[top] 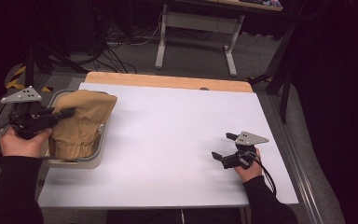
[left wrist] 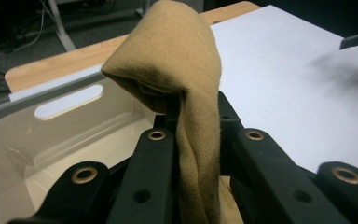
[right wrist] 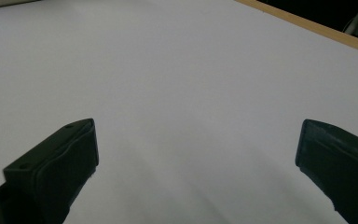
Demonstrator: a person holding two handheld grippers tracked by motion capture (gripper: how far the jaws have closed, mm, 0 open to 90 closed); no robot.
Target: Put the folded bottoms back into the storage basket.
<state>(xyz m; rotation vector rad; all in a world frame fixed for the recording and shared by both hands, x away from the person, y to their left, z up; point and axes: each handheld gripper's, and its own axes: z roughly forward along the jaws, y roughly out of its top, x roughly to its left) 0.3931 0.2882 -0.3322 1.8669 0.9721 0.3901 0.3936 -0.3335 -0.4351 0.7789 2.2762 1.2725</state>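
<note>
A tan cloth (top: 81, 122) hangs bunched over a pale plastic bin (top: 95, 158) at the table's left edge. My left gripper (top: 70, 112) is shut on the cloth. In the left gripper view the fabric (left wrist: 186, 65) drapes over and between the black jaws, with the bin's inner wall (left wrist: 65, 135) below. My right gripper (top: 223, 145) rests on the white table surface (top: 177, 140) at the right, open, with nothing between its fingers (right wrist: 60, 163).
The bin has a slot handle (left wrist: 67, 101) in its far wall. A wooden strip (top: 168, 81) runs along the table's far edge. Beyond it stand a desk frame (top: 196, 32) and cables on the floor.
</note>
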